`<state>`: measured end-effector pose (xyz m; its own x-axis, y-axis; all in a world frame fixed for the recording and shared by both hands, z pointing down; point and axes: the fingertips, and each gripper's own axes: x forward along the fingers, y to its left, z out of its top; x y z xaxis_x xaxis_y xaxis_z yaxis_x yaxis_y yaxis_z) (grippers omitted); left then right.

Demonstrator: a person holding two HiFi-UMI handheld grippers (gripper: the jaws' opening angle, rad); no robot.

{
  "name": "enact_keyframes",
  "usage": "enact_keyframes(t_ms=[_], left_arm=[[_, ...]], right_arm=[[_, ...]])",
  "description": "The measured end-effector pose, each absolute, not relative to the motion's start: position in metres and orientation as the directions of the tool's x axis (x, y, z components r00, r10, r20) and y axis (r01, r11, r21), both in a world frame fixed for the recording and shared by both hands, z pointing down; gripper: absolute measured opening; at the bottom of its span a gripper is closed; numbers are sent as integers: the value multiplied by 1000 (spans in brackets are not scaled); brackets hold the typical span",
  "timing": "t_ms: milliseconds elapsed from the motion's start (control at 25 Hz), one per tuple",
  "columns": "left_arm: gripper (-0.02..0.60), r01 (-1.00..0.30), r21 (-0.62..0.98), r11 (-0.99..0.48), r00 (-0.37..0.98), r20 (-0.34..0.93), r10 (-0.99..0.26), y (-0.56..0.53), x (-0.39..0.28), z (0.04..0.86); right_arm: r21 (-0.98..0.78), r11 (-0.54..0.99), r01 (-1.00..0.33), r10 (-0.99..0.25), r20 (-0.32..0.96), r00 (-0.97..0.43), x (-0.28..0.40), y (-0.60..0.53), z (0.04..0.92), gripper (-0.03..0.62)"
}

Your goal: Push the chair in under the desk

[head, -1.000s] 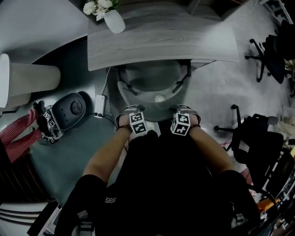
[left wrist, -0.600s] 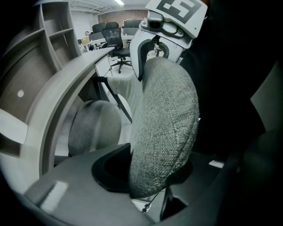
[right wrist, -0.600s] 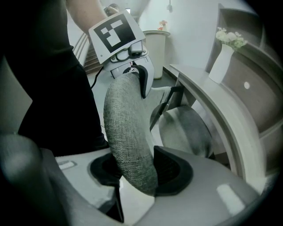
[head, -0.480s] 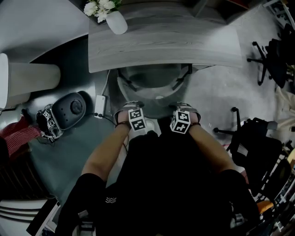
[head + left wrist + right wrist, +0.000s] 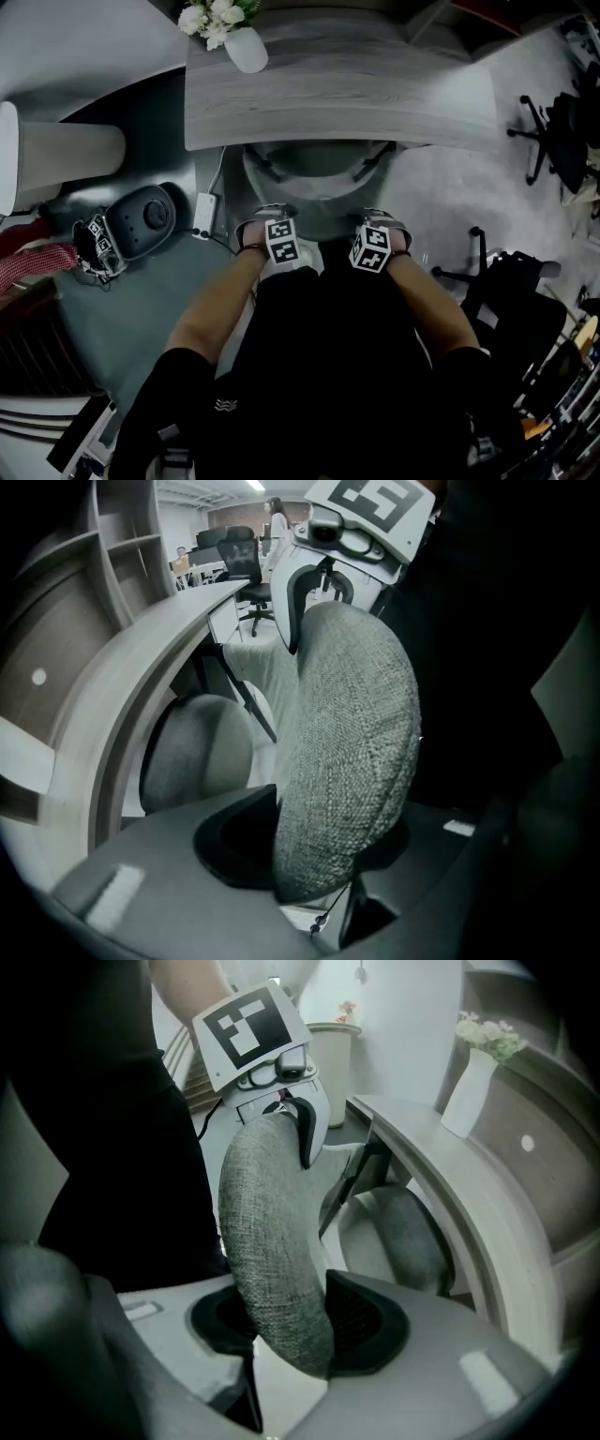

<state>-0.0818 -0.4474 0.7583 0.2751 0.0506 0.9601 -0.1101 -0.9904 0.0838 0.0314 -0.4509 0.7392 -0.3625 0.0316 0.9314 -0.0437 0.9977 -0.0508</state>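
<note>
The left gripper [image 5: 314, 844] and right gripper [image 5: 295, 1324] clamp the backrest [image 5: 349, 733] of the chair [image 5: 314, 187], its seat partly under the desk [image 5: 337, 94] — an uneven shove could skew it, jamming an armrest [image 5: 373, 161] on the near edge.

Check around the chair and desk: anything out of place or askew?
Nothing spilled or damaged. The left gripper and right gripper clamp the chair back evenly; the chair sits square to the desk. One oddity: a corded white box lies on the floor beside the chair.

Office: wooden desk [image 5: 337, 94], black swivel chairs [image 5: 565, 131].
</note>
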Motion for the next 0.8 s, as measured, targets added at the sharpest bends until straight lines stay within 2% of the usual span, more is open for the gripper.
enact_keyframes(t_ms=[360, 520, 800], left_arm=[[187, -109, 94, -990, 284, 957, 60, -447, -81, 758], [249, -168, 100, -981, 325, 945, 41, -449, -81, 758], [252, -218, 155, -964, 389, 919, 60, -445, -86, 733]], right_arm=[[-90, 996, 29, 95, 928, -360, 30, -448, 741, 175], [-171, 983, 62, 182, 920, -347, 30, -443, 741, 202], [-325, 942, 80, 333, 888, -317, 37, -439, 714, 227]])
